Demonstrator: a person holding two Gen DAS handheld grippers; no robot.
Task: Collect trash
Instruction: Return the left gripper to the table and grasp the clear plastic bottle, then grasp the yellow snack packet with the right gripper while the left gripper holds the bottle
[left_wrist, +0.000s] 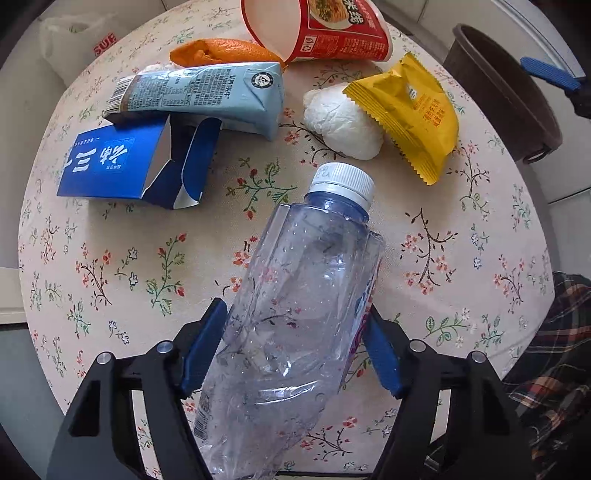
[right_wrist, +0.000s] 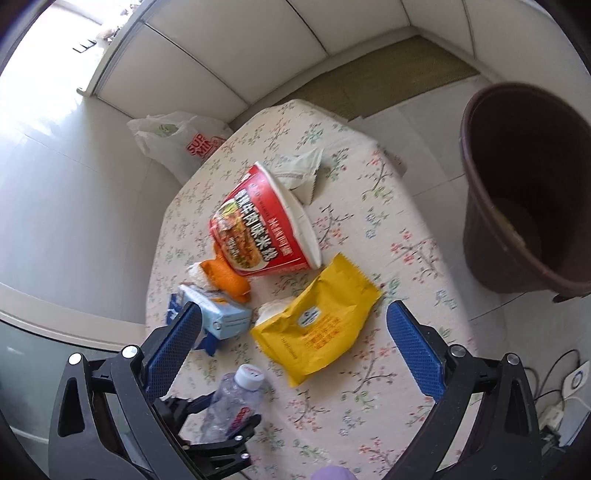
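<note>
**Left gripper closing on the bottle while the right waits over the litter**

Left wrist view: the left gripper (left_wrist: 295, 354) is pointing straight down at the floral table (left_wrist: 122, 266), its blue pads pressing both sides of the clear plastic bottle (left_wrist: 295, 295), which is lying on the cloth with its cap toward the other trash. I judge this a pickup for the brown bin (left_wrist: 495, 88) just off the table's edge.

Right wrist view: the right gripper (right_wrist: 295, 347) is hanging tilted downward, jaws wide apart and empty, framing the yellow snack bag (right_wrist: 317, 325), probably its next pick.
</note>
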